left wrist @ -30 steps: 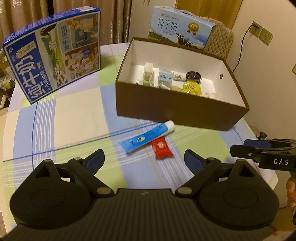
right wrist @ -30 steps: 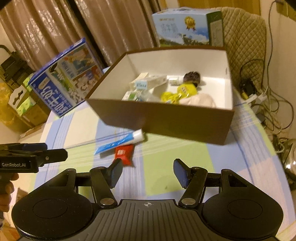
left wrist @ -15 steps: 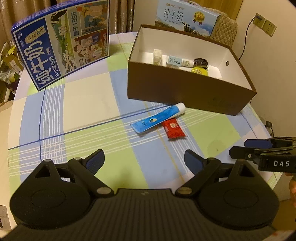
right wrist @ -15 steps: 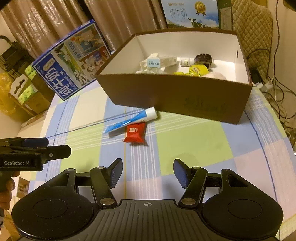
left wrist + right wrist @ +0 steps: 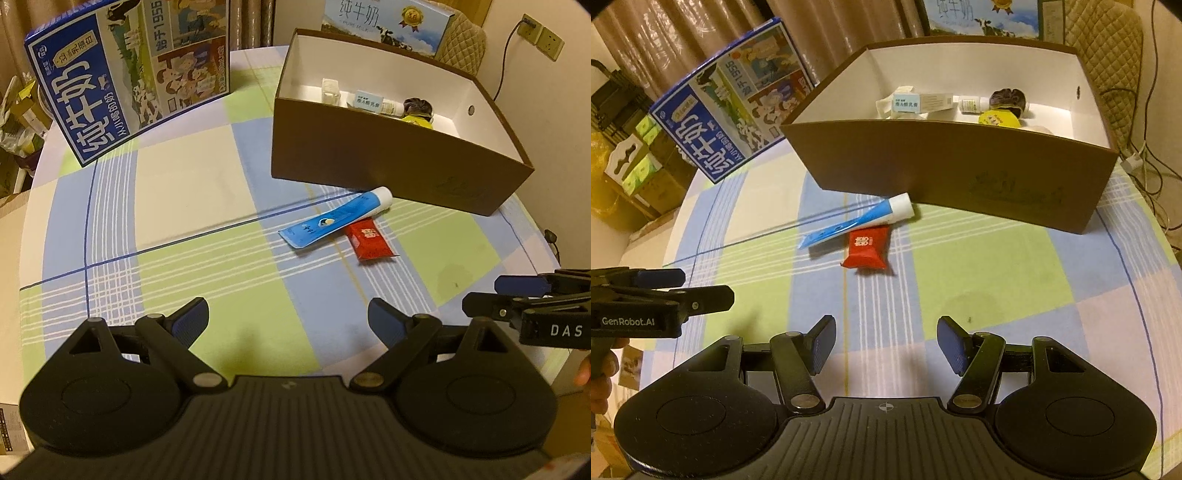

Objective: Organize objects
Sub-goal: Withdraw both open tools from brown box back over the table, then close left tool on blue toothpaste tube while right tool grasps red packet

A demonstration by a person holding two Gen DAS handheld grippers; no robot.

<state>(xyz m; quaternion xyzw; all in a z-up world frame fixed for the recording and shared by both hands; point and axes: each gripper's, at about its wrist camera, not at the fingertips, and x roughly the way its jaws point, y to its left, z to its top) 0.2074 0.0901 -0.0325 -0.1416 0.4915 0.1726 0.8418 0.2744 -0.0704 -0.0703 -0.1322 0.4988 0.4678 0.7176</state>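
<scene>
Both our grippers, left and right, gape empty; we should straddle the tube crosswise, clear of the packet, then lift into the box.

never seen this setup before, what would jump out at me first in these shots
Probably the open brown box at the far right of the checked tablecloth, with small items lying inside it. Just in front of its near wall lie a blue tube and a red packet, side by side on the cloth. Behind on the left, a big blue milk carton stands tilted, and both grippers, left and right, hang open and empty in the foreground.
</scene>
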